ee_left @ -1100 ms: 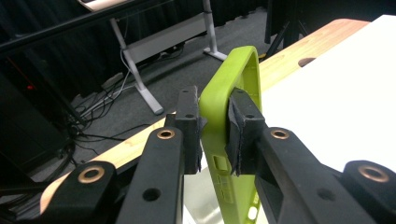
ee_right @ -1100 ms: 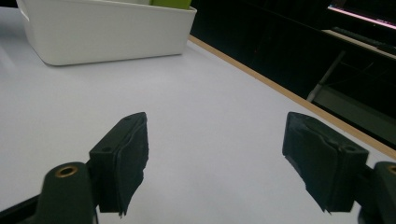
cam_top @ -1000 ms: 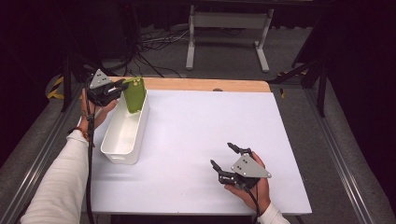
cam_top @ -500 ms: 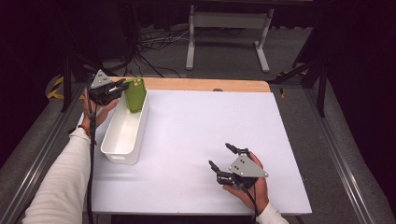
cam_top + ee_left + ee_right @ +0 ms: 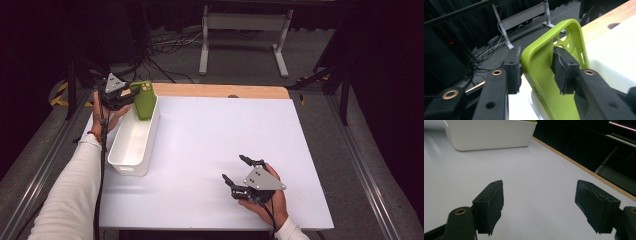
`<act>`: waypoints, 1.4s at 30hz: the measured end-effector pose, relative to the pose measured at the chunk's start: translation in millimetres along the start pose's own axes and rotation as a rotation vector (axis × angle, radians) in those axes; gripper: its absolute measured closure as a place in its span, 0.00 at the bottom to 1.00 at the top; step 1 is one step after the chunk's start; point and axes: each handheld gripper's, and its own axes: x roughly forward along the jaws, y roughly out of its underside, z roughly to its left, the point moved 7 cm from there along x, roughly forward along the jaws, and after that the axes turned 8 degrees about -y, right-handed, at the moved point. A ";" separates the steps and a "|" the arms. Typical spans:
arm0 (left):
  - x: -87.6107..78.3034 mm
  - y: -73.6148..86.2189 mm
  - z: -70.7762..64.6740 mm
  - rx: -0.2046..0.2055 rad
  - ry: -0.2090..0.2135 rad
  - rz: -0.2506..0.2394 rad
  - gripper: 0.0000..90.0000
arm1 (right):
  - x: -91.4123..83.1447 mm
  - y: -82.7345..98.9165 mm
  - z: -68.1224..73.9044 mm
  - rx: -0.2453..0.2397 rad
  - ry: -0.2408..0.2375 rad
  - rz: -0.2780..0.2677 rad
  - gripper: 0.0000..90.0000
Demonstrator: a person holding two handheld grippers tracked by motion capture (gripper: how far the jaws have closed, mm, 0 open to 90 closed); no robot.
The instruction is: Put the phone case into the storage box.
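Left gripper (image 5: 129, 96), upper left of frame: jaws just opening astride green phone case (image 5: 144, 100), upright over bin's (image 5: 131, 147) far end. Right gripper (image 5: 239, 169) open, empty, lower right.

White surface (image 5: 210, 145), wooden strip along far edge. White bin (image 5: 132, 145) rests at left side; right hand (image 5: 262, 197) rests near front.

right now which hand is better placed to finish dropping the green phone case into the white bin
Left: its hand-held gripper straddles the green phone case over the white bin, jaws just opening. The right one rests far off, empty.
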 end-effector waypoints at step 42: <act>-19.7 -8.9 -6.9 -0.060 0.005 -0.024 0.23 | -0.3 1.5 -5.8 -0.002 0.003 0.008 0.27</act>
